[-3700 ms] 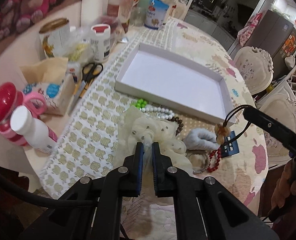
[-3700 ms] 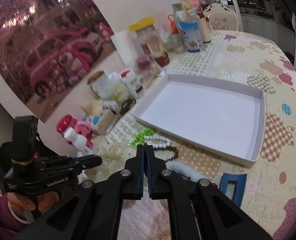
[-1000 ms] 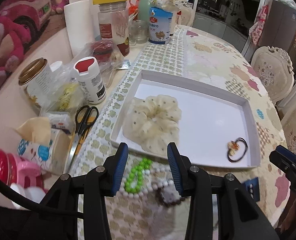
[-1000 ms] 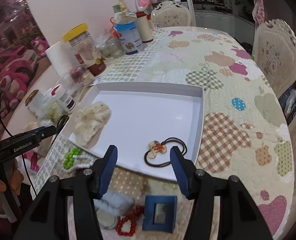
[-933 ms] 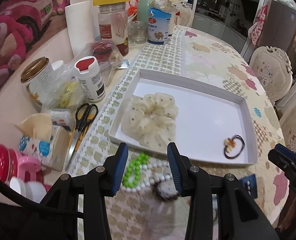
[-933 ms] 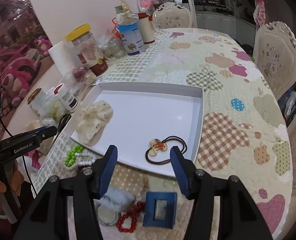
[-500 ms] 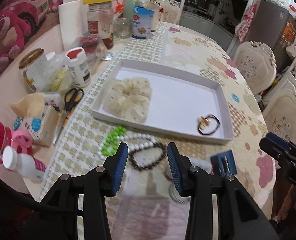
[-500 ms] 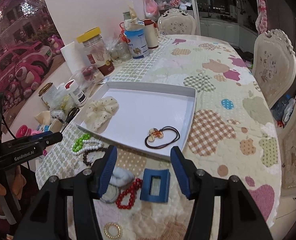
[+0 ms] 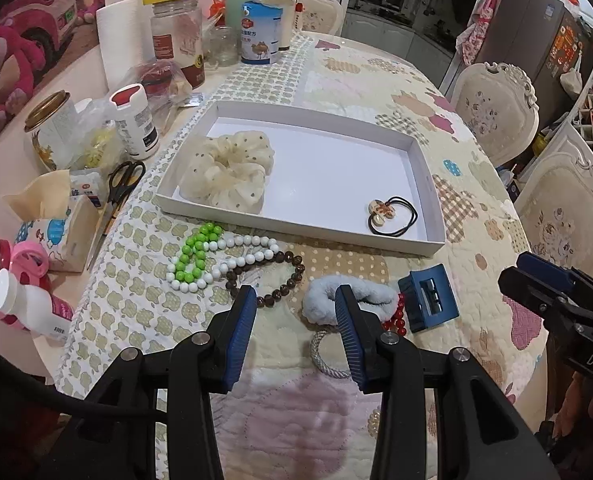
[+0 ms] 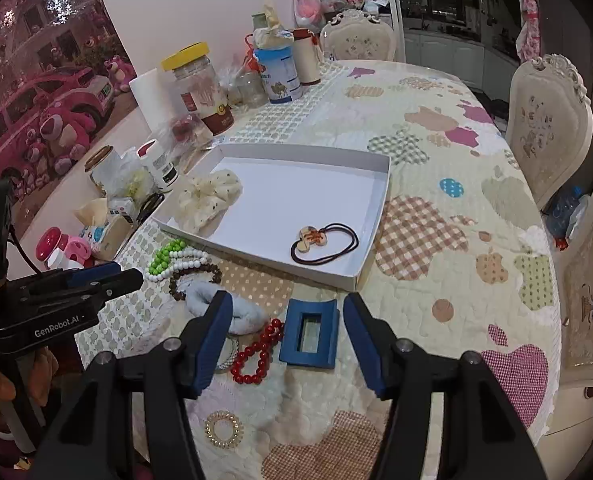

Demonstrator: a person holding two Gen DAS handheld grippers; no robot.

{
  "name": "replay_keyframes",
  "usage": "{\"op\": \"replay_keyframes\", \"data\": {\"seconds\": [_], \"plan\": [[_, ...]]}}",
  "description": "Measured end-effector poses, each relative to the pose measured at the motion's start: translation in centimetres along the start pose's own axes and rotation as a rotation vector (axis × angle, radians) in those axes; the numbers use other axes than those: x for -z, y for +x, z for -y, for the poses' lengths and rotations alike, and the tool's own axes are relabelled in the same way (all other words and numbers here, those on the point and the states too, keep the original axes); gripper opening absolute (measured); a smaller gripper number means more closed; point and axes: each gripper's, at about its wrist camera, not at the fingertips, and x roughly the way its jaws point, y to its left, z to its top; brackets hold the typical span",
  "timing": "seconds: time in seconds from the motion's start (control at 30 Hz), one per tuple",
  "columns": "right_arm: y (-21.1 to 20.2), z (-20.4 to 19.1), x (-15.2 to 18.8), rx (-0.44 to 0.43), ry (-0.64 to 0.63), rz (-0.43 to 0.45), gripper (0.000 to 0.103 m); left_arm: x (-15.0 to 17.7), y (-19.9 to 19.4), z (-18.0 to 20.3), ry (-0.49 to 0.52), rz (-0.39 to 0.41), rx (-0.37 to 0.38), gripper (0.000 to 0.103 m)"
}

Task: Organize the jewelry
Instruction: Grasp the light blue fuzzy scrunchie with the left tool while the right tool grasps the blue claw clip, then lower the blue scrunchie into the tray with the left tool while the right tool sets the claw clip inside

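- Both the left gripper [image 9: 292, 308] and the right gripper [image 10: 284, 320] hang over the loose pieces on the table [image 10: 436, 280], jaws spread wide and holding nothing.
- The white tray [image 10: 380, 196] already carries the cream scrunchie [image 10: 208, 196] at its left end and the black hair tie with a charm [image 10: 324, 244] near its right corner; its middle is bare.
- Left to sort, in front of the tray: green beads [image 9: 194, 250], white beads [image 9: 232, 256], brown bead bracelet [image 9: 280, 280], pale blue scrunchie [image 9: 320, 300], red bead bracelet [image 10: 256, 352], blue hair clip [image 10: 310, 334], and a gold spiral tie [image 10: 223, 429] nearest the person.
- The next pick likely suits the right gripper on the blue hair clip: straddle its short sides, close squarely, lift clear of the tray wall.
- The red bead bracelet lies just beside the clip, so a sloppy close may drag it.
- The bead strands overlap; taking one may pull the others.
- Scissors [image 9: 116, 192], bottles and jars crowd the table's left edge, well apart from the work.
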Motion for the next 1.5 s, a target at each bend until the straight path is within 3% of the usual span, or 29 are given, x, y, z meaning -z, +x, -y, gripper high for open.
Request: {"op": "replay_keyframes", "data": {"seconds": [0.5,0.7,0.93,1.03,1.13,1.2,1.37,1.5], "plan": [[4.6,1.5,2.6,0.042,0.033,-0.142,0.061,0.4,3.9,-1.8,-0.088,-0.141,0.117,0.040],[7.1,1.8,2.9,0.054,0.062,-0.172,0.062,-0.3,5.5,-1.3,-0.087,-0.163,0.169,0.048],[9.6,2.0,3.0,0.070,0.084,-0.215,0.065,-0.4,8.2,0.0,-0.022,-0.239,0.181,0.048],[10.3,2.2,3.2,0.066,0.102,-0.227,0.065,-0.4,9.1,-0.1,-0.042,-0.253,0.198,0.048],[10.5,2.4,3.2,0.051,0.111,-0.204,0.064,-0.5,9.3,-0.2,-0.054,-0.239,0.221,0.032],[10.7,2.5,3.2,0.044,0.115,-0.193,0.052,-0.3,9.3,0.2,-0.034,-0.234,0.208,0.024],[10.5,1.9,3.1,0.043,0.094,-0.180,0.047,-0.3,8.3,0.5,0.004,-0.207,0.182,0.012],[8.9,1.9,2.7,0.026,0.102,-0.140,0.046,-1.1,6.5,-0.1,-0.009,-0.166,0.187,0.012]]}}
